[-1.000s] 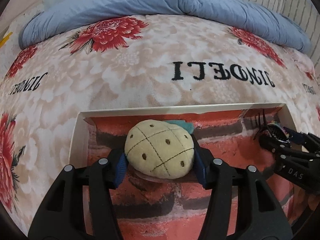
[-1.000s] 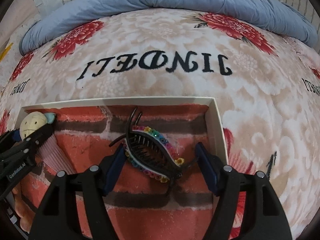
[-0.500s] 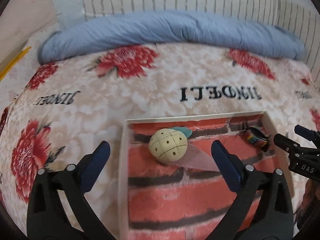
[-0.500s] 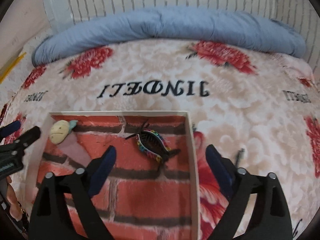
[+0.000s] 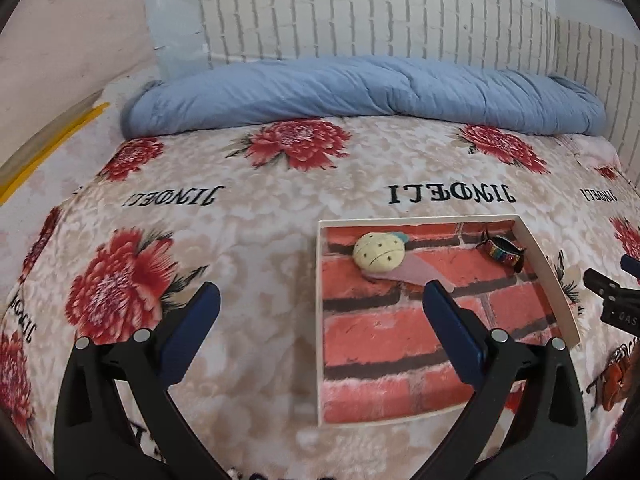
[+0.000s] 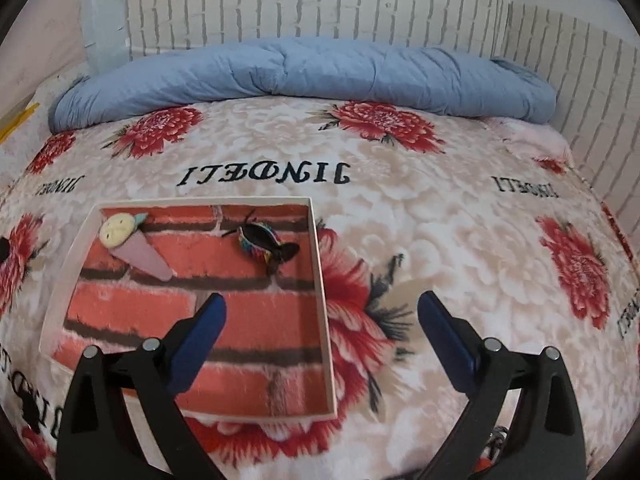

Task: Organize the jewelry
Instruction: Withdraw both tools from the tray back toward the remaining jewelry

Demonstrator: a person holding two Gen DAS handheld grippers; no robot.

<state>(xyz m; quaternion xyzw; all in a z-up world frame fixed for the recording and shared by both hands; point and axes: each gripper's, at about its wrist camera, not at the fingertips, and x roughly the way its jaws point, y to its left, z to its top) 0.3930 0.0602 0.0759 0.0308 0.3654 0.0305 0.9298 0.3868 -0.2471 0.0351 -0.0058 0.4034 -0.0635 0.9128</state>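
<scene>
A shallow white tray (image 5: 554,276) with a red brick-pattern floor lies on the flowered blanket; it also shows in the right wrist view (image 6: 322,304). Inside at its far left lies a cream pineapple hair clip (image 5: 379,257) (image 6: 119,231) on a pink snap base. At its far right lies a black claw clip with rainbow stones (image 5: 502,252) (image 6: 264,242). My left gripper (image 5: 322,334) is open and empty, held above the tray's left edge. My right gripper (image 6: 322,342) is open and empty, above the tray's right edge.
A rolled blue quilt (image 5: 360,92) lies across the far side of the bed (image 6: 460,216), against a white brick-pattern wall (image 6: 320,4). A clear plastic bin (image 5: 172,20) stands at the back left. The right gripper's tip (image 5: 612,292) shows at the left view's right edge.
The left gripper let go of the pineapple clip and the right pulled off the claw clip; both opened wide and drew back and up, leaving both clips in the tray.
</scene>
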